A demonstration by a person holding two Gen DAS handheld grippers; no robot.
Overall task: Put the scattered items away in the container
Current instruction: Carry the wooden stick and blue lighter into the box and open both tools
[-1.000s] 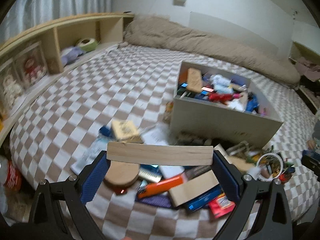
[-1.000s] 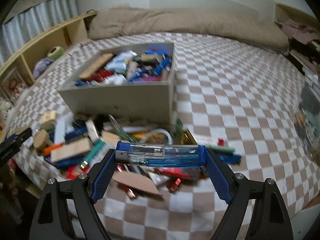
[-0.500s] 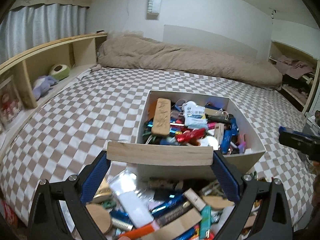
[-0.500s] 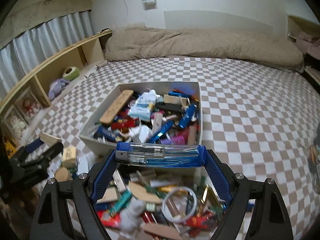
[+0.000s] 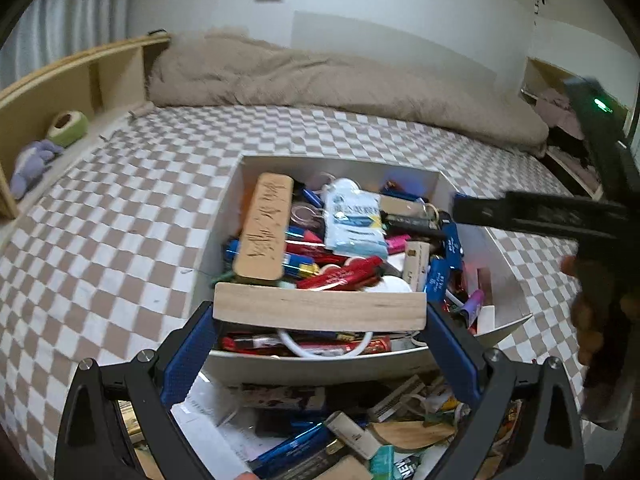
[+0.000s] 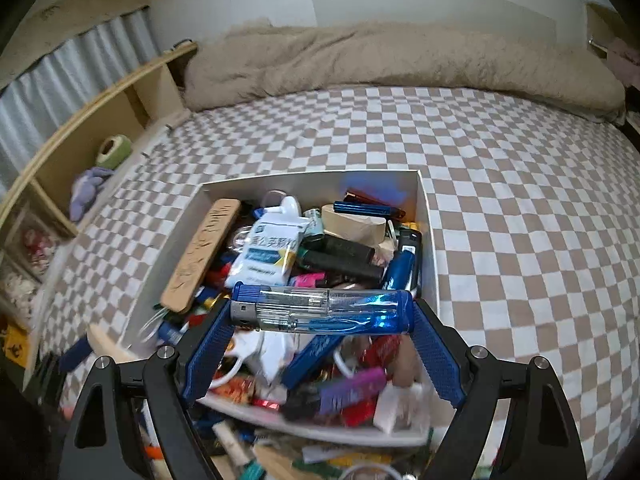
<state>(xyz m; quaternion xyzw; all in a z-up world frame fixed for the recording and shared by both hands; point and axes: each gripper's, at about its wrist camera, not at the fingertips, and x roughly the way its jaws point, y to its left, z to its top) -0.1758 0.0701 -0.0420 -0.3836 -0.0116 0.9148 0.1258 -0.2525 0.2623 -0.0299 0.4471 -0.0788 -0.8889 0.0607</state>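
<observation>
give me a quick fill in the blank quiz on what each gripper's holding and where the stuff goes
1. The left gripper is shut on a flat ____ block.
2. The right gripper is shut on a clear and ____ lighter.
3. Both hang over the white ____, full of small items.
4. It sits on a ____ bedsheet.

Missing words: wooden; blue; box; checkered

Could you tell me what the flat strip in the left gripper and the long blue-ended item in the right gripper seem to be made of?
The pale flat strip looks like unfinished wood: matte, with faint grain lines. The long clear-and-blue lighter-like item looks like glossy plastic: see-through body, sharp highlights, and what seems a metal end.
</observation>
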